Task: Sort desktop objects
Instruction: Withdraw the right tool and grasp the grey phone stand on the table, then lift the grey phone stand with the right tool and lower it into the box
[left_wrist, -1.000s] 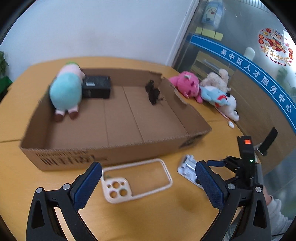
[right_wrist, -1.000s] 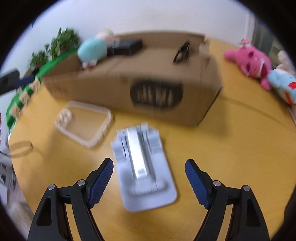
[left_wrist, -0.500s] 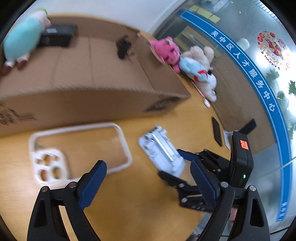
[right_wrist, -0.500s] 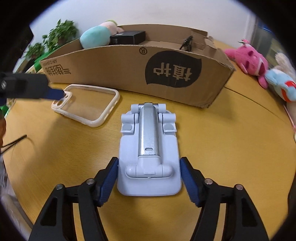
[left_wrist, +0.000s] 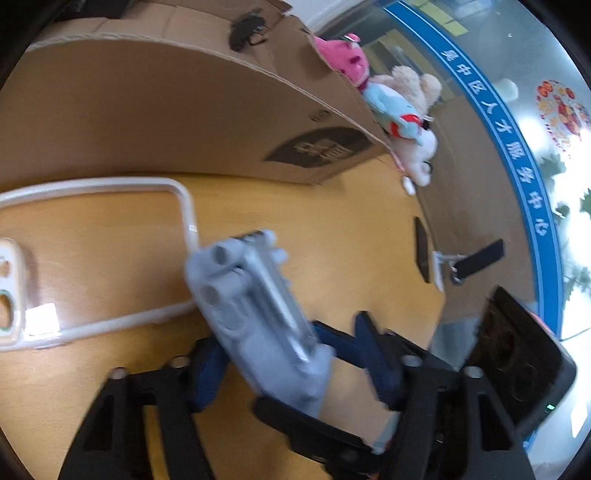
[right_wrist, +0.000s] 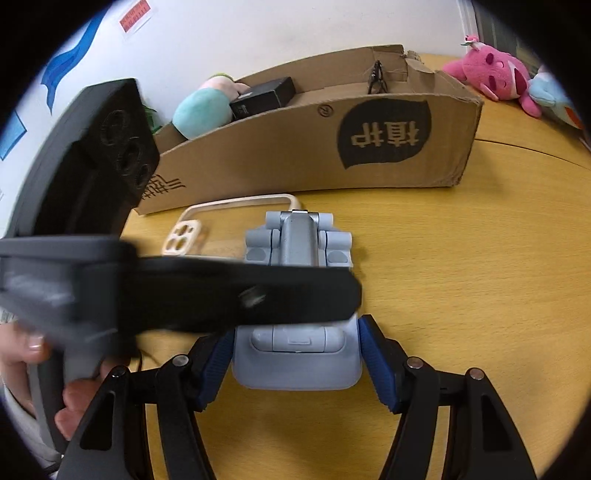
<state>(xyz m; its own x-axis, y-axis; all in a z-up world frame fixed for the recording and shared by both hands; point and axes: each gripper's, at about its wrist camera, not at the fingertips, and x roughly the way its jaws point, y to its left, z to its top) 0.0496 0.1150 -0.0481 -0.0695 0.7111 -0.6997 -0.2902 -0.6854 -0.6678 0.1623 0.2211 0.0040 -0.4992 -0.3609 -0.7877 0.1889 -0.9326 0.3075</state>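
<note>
The stand (right_wrist: 295, 354) lies flat on the table (right_wrist: 461, 295) with its hinge end toward 12 o'clock in the right wrist view. The right gripper (right_wrist: 297, 363) comes in from 6 o'clock. Its jaws have just been closing and now stand at a middling width, the blue pads set against the two side edges of the stand's base. The left gripper (left_wrist: 295, 369) reaches in from 9 o'clock of that view, and one black finger lies across the middle of the stand, above it. A hand (right_wrist: 33, 369) holds its grip at 8 o'clock. Its jaws have also just been closing. In the left wrist view the stand runs between them, but the far pad stands clear of it, with one of the right gripper's pads in the gap, so this pair is about half wide and not clamped. The view is blurred there. The case (left_wrist: 181, 206) lies at 11 o'clock of the stand, its rim corner just beside the hinge end; whether they touch I cannot tell. The front wall of the box (right_wrist: 295, 155) rises at 12 o'clock, near the hinge end, with a narrow strip of table between. From 1 to 5 o'clock the table is bare out to its edge. Plush toys (right_wrist: 495, 77) lie well apart at 1 o'clock, past the box's end.
</note>
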